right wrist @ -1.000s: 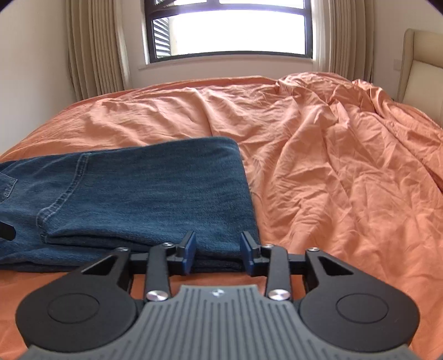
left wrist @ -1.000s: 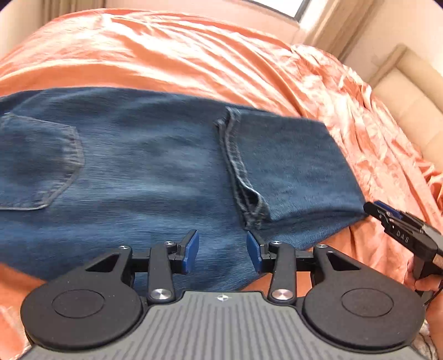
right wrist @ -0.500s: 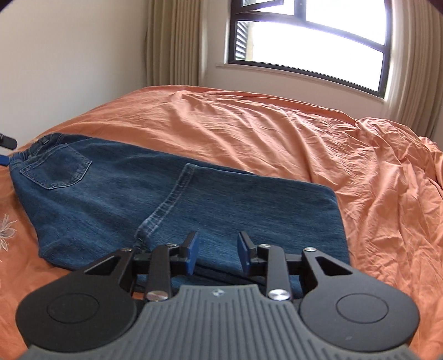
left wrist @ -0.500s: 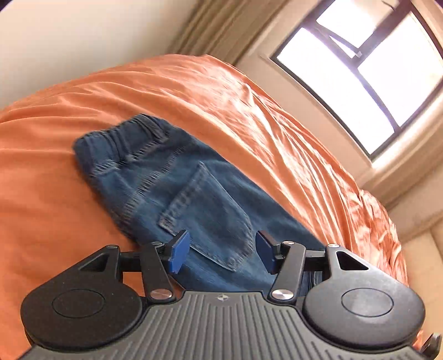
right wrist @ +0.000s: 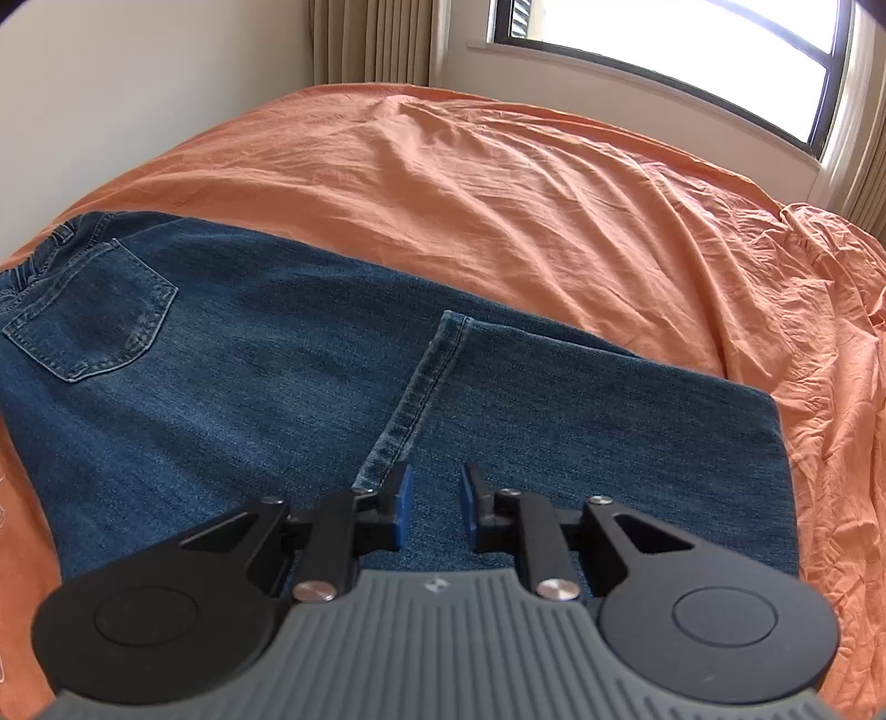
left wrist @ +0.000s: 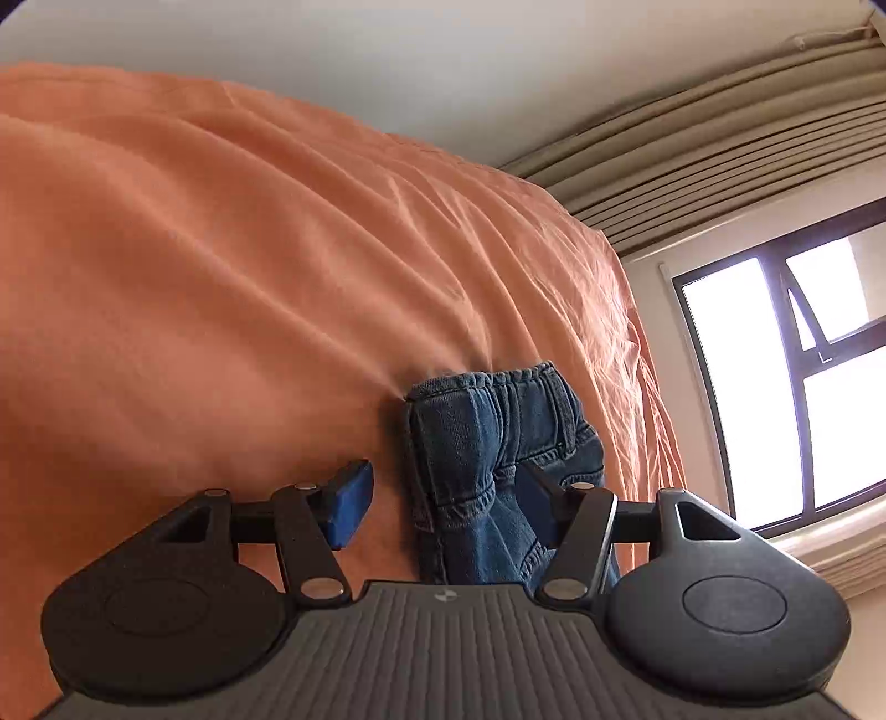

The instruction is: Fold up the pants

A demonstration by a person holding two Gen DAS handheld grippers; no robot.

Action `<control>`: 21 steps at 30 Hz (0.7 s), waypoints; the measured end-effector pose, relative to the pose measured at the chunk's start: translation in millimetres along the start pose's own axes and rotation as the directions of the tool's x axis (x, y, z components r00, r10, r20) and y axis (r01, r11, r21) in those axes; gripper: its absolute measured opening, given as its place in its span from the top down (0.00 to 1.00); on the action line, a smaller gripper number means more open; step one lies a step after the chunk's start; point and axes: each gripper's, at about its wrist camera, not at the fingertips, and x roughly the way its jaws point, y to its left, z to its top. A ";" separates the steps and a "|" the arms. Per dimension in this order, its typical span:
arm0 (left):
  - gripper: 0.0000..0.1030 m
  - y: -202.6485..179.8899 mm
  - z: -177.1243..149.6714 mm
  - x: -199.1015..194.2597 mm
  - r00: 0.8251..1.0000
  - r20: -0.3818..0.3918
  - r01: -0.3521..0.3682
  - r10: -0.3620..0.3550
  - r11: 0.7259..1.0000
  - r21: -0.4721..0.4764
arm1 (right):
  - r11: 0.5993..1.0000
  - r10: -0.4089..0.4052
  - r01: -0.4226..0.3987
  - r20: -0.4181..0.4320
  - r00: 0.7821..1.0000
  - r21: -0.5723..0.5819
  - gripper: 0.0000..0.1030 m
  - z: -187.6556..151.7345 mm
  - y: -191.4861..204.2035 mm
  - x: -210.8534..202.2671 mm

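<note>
The left gripper (left wrist: 443, 501) is tilted hard, jaws spread wide around the elastic waistband corner of the blue denim pants (left wrist: 493, 437), not closed on it. The right gripper (right wrist: 432, 512) hovers low over the folded pants (right wrist: 310, 399), jaws narrowly apart and empty, beside the leg hem. The pants lie flat on the wrinkled orange bedsheet (right wrist: 526, 194); their near edge is hidden behind the tool.

Bright window (right wrist: 664, 33) daylight, glare, perhaps slightly blurred
</note>
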 end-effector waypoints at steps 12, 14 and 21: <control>0.39 -9.8 18.8 69.9 0.999 -0.035 -0.022 0.026 0.993 0.112 | 0.997 0.015 -0.008 -0.082 0.997 0.079 0.90 11.7 -12.6 47.1; 0.39 -15.7 19.2 75.3 0.998 -0.032 -0.039 0.044 0.989 0.145 | 0.997 0.021 -0.013 -0.097 0.995 0.078 0.91 11.7 -13.3 52.1; 0.67 -34.4 22.4 84.3 0.993 -0.024 -0.109 0.117 0.971 0.214 | 0.997 0.030 -0.020 -0.135 0.990 0.071 0.91 13.3 -15.2 61.4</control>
